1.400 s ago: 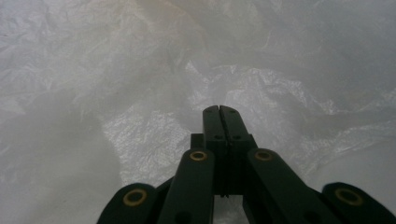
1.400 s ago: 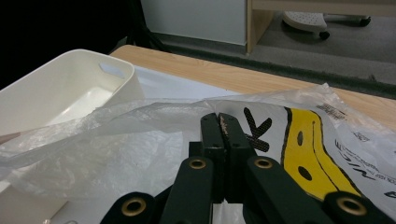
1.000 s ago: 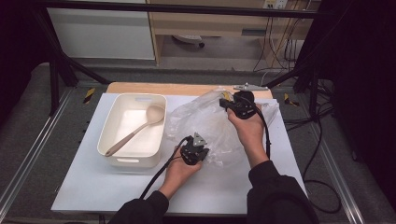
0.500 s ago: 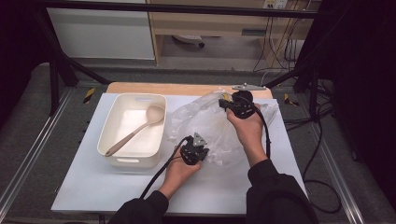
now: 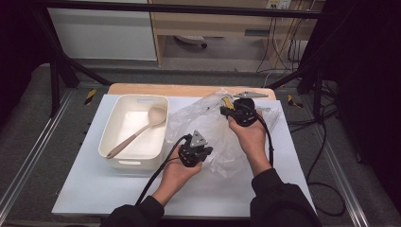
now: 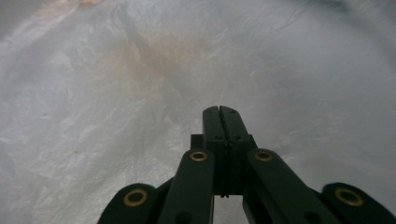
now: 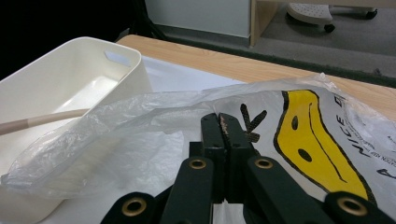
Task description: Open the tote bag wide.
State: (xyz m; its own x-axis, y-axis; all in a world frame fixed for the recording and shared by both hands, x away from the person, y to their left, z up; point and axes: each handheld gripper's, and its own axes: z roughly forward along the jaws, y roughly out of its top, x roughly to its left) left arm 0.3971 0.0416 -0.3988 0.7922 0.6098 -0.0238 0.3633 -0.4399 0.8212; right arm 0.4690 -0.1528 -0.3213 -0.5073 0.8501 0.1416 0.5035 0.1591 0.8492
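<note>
A crumpled clear plastic bag [image 5: 215,127] with a yellow smiling-face print [image 7: 317,144] lies on the white table top, right of a cream tub [image 5: 135,98]. A beige spoon [image 5: 142,130] rests in the tub, bowl towards the far right corner. My left gripper [image 5: 196,149] is at the bag's near left side. In the left gripper view its jaws [image 6: 219,111] are shut, with the bag's film [image 6: 116,93] spreading away from the tips. My right gripper [image 5: 236,112] is at the bag's far edge, its jaws [image 7: 219,119] shut on the raised rim of the bag [image 7: 140,112].
The tub's wall [image 7: 84,44] stands just left of the bag, with the spoon's handle [image 7: 42,120] showing beside it. A wooden board edge [image 5: 179,90] runs along the far side of the white sheet [image 5: 94,189]. Cables trail off both grippers towards the person.
My left gripper has lifted a little, and the bag's near side has come up with it. The right gripper has kept still.
</note>
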